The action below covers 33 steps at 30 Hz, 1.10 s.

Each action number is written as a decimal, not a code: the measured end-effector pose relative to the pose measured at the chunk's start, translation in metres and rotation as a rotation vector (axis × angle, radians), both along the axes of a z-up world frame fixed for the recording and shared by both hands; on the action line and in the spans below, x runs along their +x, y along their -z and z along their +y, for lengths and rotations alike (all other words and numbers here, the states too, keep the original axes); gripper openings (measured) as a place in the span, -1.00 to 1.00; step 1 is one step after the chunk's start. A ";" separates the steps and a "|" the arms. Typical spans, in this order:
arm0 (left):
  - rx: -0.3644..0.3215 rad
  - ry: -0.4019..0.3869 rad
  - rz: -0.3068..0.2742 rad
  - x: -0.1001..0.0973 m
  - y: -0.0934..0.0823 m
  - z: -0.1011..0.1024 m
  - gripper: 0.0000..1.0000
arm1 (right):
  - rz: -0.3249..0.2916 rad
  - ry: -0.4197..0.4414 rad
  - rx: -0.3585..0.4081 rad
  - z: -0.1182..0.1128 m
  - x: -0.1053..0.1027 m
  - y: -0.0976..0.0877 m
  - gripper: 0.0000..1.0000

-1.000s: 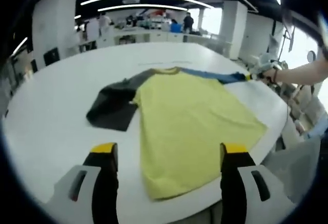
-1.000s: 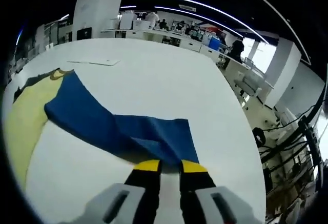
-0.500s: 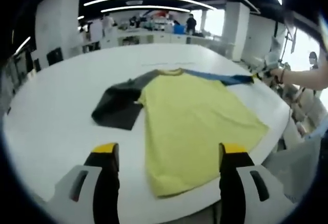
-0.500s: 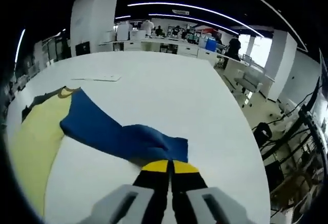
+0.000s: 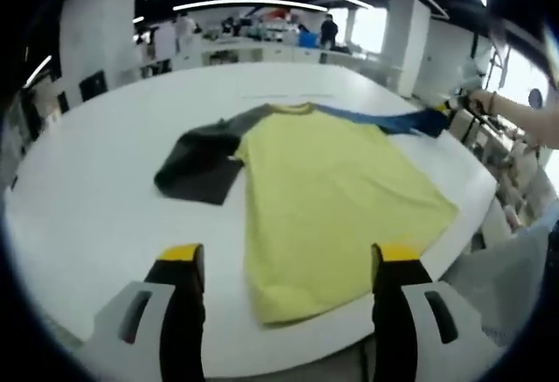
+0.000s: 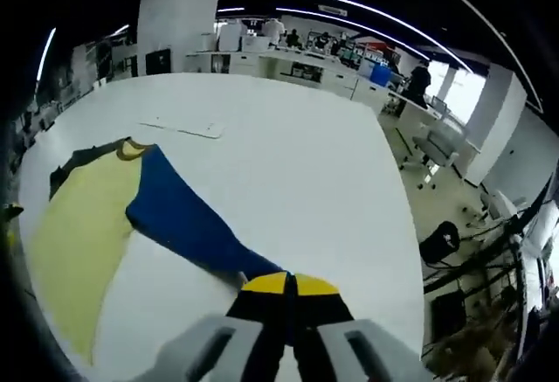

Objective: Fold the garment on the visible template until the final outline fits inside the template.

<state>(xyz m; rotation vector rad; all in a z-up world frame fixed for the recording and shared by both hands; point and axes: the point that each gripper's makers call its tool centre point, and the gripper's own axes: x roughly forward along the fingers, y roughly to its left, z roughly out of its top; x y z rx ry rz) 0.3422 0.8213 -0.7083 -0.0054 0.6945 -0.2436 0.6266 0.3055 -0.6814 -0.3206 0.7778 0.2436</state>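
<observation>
Blue sleeve [image 6: 188, 225] pulled longer, narrower; right gripper [image 6: 288, 284] jaws clenched on it; left gripper [image 5: 284, 255] jaws released.

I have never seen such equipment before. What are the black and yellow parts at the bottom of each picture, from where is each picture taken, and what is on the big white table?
No robot is here. A person holds a two-jaw tool, called a gripper, in each hand, and a small camera rides on each one. The black parts with yellow tips are the jaws of that gripper.

The left gripper view looks across the white table. The left gripper is open and holds nothing. On the table lies a T-shirt with a yellow body, a dark grey sleeve and a blue sleeve.

The right gripper view is taken from the far end of that blue sleeve. The right gripper is shut on the sleeve's end, pulling it out straight. In the left gripper view you see the person's hand holding it.
</observation>
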 end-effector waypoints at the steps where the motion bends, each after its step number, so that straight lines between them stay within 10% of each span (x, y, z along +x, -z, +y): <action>1: 0.000 0.002 0.000 0.001 0.000 -0.001 0.48 | -0.005 0.004 -0.007 -0.001 0.006 0.002 -1.00; 17: 0.017 -0.010 -0.010 0.005 -0.004 0.004 0.48 | 0.013 0.112 0.000 -0.026 0.074 0.059 -1.00; 33: 0.023 -0.006 -0.009 0.007 -0.008 0.008 0.52 | 0.060 0.208 0.033 -0.036 0.065 0.074 -0.91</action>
